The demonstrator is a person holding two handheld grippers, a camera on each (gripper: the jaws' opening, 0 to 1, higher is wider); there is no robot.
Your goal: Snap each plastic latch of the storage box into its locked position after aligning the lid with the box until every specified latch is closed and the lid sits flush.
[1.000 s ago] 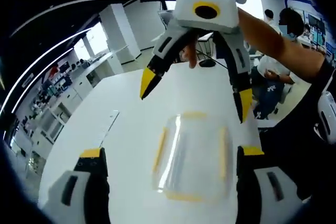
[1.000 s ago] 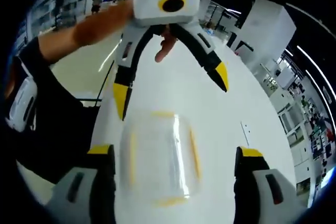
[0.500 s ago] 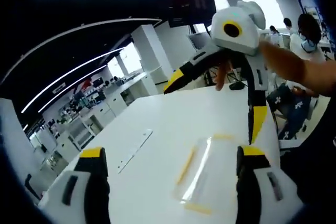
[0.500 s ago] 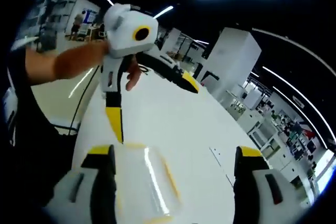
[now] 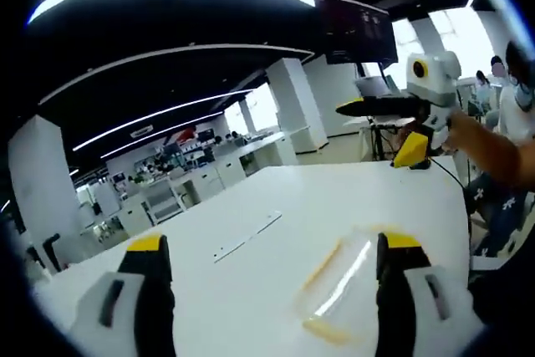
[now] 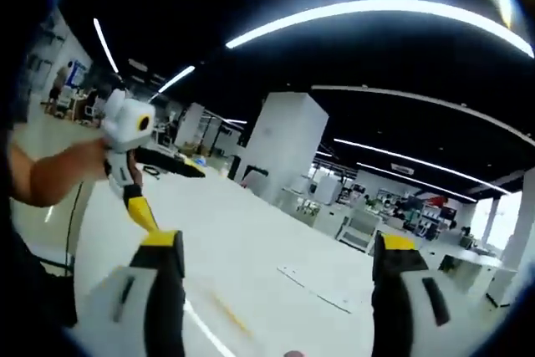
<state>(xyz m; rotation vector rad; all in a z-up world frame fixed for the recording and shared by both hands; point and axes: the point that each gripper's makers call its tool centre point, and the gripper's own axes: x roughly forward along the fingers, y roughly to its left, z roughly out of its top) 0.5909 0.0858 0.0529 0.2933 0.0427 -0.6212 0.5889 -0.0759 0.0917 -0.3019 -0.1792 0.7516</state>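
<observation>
Clear plastic with yellow latches, the storage box lies flat on the white table, low in the left gripper view and just inside that gripper's right-hand jaw, its long axis running away from the camera and slanting toward the upper right. Only a blurred yellow streak and a bright edge of it show at the bottom of the right gripper view, between that gripper's jaws. The left gripper stands with its jaws wide apart and nothing between them, tilted up so that it looks across the table more than down at the box. The right gripper is likewise spread and empty, pitched up toward the ceiling lights. Each tool appears in the other's view, held out at arm's length above the far side of the table. Both hang above the box, not on it, and the left seems the nearer. Whether the lid sits flush or any latch is closed cannot be told. A thin white strip lies on the table well apart from the box.
</observation>
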